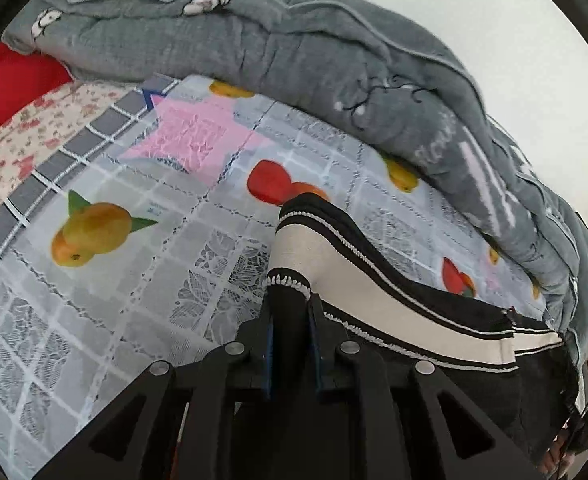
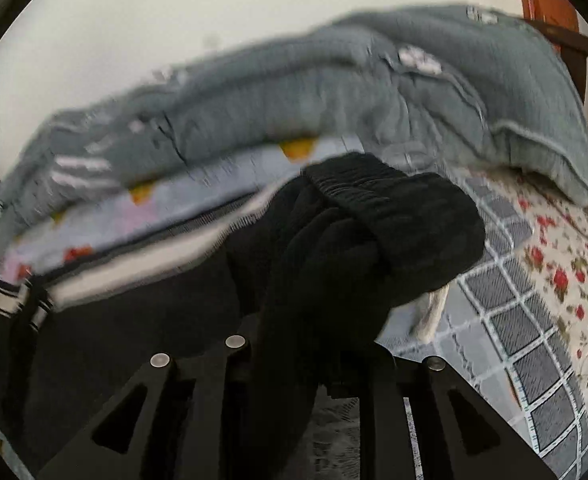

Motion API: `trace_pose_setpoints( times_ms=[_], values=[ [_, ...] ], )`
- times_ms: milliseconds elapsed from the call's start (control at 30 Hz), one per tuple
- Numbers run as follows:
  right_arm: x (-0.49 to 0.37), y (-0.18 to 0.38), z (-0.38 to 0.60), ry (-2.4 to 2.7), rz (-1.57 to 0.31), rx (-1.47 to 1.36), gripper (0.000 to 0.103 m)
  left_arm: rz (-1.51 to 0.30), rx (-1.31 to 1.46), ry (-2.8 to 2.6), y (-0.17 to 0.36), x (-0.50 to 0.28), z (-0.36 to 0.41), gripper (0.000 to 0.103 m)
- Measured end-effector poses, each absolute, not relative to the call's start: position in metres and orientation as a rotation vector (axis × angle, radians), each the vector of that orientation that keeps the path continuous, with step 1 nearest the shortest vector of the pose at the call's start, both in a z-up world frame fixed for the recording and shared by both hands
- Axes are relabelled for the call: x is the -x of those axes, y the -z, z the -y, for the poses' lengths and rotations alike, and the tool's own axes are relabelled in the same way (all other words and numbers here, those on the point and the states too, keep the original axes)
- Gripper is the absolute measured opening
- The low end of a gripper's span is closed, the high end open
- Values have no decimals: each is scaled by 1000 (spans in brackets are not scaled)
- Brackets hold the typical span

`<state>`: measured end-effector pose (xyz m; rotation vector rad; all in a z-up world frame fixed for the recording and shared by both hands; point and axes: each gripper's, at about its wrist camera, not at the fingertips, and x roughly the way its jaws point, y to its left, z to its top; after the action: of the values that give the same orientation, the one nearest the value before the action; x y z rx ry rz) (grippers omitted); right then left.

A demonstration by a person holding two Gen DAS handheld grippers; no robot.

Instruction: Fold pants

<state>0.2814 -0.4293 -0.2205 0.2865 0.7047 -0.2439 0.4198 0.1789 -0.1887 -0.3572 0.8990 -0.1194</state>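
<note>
- Your left gripper [image 1: 290, 316] has its jaws narrowed onto the stitched hem of the pants [image 1: 373, 280], lifted over the bed.
- Your right gripper [image 2: 317, 364] is buried in bunched black cloth at the elastic waistband; its jaws pinch the pants.
- The pants are black knit with a broad cream side stripe running off toward 3 o'clock.
- Beneath lies a lace-patterned sheet [image 1: 114, 280] printed with fruit.
- At 12 o'clock a puffy grey quilt [image 1: 254, 40] is heaped against the wall.
</note>
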Motion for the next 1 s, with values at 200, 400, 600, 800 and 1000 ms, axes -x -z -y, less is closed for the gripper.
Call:
trace_pose_setpoints(
  times_ms=[200,400,600,800,1000],
  values=[
    [-282,229,436,243,-809,-322,32,-926,272,36,188,-420,-173,36],
    [-248,221,426,310,-783,-238,50,-923,203,39,178,-389,-167,50],
    [-207,202,408,246,-706,-213,50,-894,160,54,173,-332,-159,52],
    [-201,215,367,146,-742,-115,50,-898,122,53,176,-285,-155,56],
    [-208,232,356,183,-828,-95,50,-930,189,67,176,-255,-168,57]
  ],
)
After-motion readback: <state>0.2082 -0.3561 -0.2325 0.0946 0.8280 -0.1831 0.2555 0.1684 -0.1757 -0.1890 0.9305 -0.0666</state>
